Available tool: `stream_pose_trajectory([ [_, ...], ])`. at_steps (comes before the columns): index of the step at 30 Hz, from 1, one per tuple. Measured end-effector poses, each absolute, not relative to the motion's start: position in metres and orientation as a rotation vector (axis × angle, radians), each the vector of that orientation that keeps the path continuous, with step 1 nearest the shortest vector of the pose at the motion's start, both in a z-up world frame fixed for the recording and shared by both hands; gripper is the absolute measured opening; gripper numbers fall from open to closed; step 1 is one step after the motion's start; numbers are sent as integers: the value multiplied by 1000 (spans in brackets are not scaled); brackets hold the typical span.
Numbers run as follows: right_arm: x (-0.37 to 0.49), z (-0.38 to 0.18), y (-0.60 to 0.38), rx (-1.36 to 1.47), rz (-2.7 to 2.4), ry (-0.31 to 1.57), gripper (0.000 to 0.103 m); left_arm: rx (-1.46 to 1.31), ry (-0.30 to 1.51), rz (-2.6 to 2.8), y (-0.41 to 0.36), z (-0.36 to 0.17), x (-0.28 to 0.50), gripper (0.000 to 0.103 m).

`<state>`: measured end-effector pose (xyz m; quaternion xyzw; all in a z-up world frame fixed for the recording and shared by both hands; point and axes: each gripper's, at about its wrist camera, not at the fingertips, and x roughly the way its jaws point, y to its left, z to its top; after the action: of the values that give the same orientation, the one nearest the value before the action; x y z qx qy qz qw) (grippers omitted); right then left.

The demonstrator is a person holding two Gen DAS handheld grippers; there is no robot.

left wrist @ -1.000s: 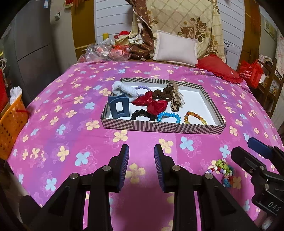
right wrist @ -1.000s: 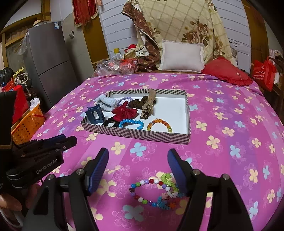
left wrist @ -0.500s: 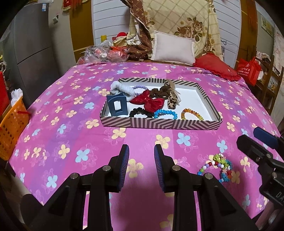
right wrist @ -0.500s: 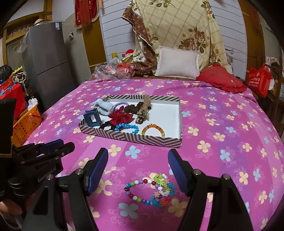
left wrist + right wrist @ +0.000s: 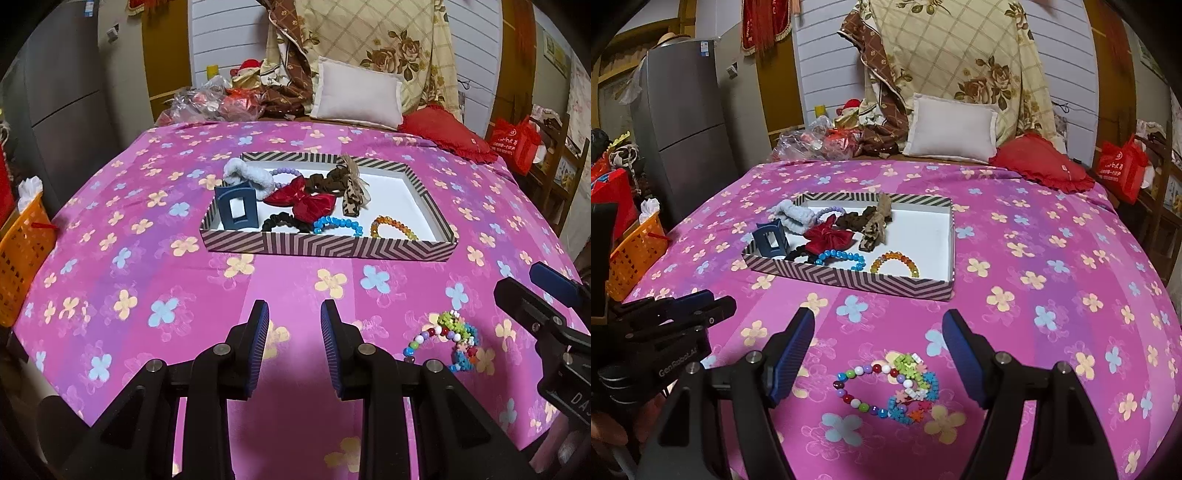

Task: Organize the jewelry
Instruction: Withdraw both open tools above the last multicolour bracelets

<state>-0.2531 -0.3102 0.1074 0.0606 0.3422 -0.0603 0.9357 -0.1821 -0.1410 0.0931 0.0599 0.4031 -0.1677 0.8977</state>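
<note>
Pick-up step in hand: right gripper, jaws wide and empty, hovers over the beaded bracelets on the bed; next, descend, close, carry to tray; left gripper jaws narrow, empty.

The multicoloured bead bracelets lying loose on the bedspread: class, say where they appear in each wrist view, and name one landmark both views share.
Left wrist view: bead bracelets at lower right, on the spread beside the right gripper.
Right wrist view: bottom centre, just ahead of that gripper's open fingers.
Shared landmark: the striped tray beyond them.
</note>
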Motion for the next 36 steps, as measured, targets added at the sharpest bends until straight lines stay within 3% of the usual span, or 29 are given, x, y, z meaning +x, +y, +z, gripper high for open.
stream_pose_trajectory([
  [20,-253,102,-314,122,-133,724,75,124,859,-365,-144,87,-182,32],
  [29,-268,78,-370,245,-169,781,75,83,921,-435,-149,73,-178,32],
  [32,-274,68,-388,276,-177,803,62,80,951,-461,-156,66,-177,32],
  [36,-276,54,-388,276,-139,839,52,88,987,-492,-166,56,-176,32],
])
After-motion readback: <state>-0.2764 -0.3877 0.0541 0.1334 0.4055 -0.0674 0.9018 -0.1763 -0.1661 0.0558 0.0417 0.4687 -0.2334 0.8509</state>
